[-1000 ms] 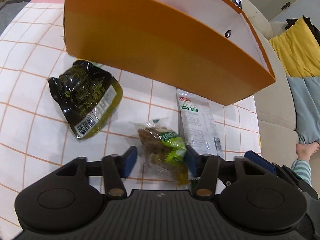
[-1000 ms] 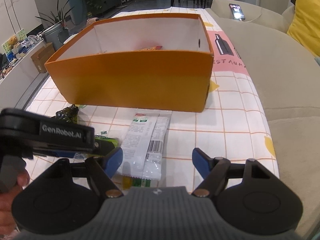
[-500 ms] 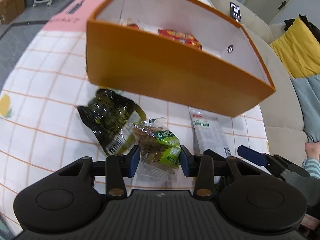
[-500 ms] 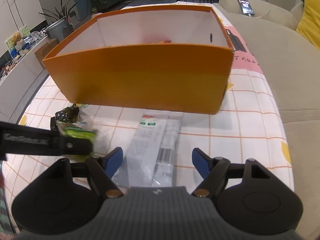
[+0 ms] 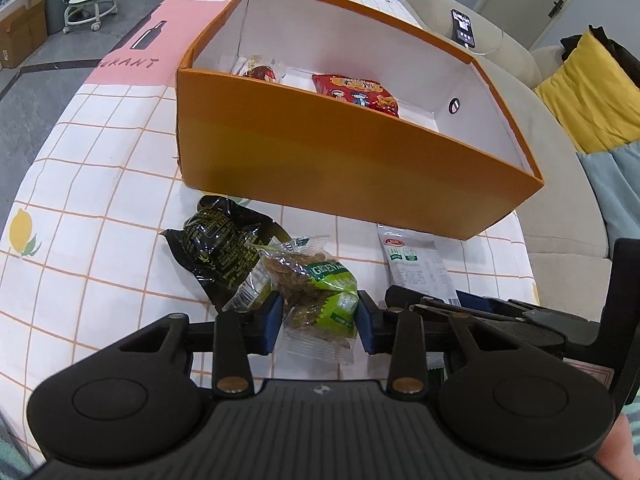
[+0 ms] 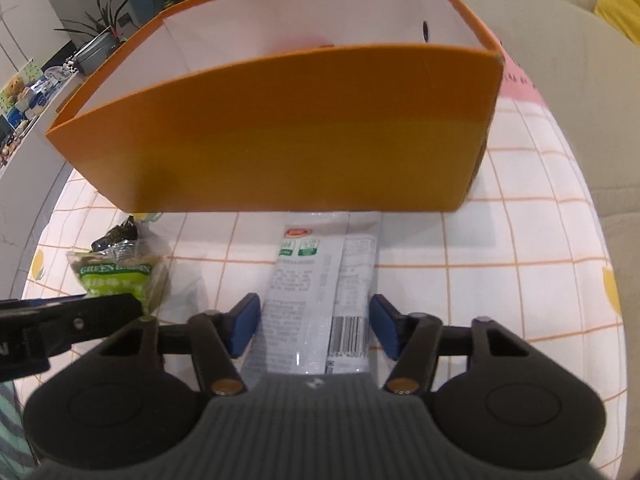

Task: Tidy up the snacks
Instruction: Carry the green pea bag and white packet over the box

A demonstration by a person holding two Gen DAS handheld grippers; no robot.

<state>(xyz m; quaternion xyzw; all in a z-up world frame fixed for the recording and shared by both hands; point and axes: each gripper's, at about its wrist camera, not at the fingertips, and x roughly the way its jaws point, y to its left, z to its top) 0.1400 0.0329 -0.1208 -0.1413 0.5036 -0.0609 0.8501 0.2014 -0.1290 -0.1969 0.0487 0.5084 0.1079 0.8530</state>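
Observation:
My left gripper (image 5: 318, 322) is shut on a green-and-clear snack packet (image 5: 320, 292) and holds it above the checked tablecloth, short of the orange box (image 5: 340, 160). The packet also shows in the right wrist view (image 6: 116, 276). The box holds a red snack bag (image 5: 354, 92) and another small red packet (image 5: 260, 72). My right gripper (image 6: 314, 328) is open, its blue pads on either side of a white snack packet (image 6: 320, 280) lying flat before the box (image 6: 280, 140). A black-and-green snack bag (image 5: 224, 248) lies on the cloth left of the held packet.
The table carries a white checked cloth (image 5: 80, 184) with a pink band beyond the box. A beige sofa (image 5: 560, 160) with a yellow cushion and a phone (image 5: 464, 32) stands to the right. My right gripper's body (image 5: 500, 316) sits close beside the left one.
My left gripper closed on the green packet and lifted it, rising so the box's inside shows. My right gripper moved forward over the white packet and narrowed around it.

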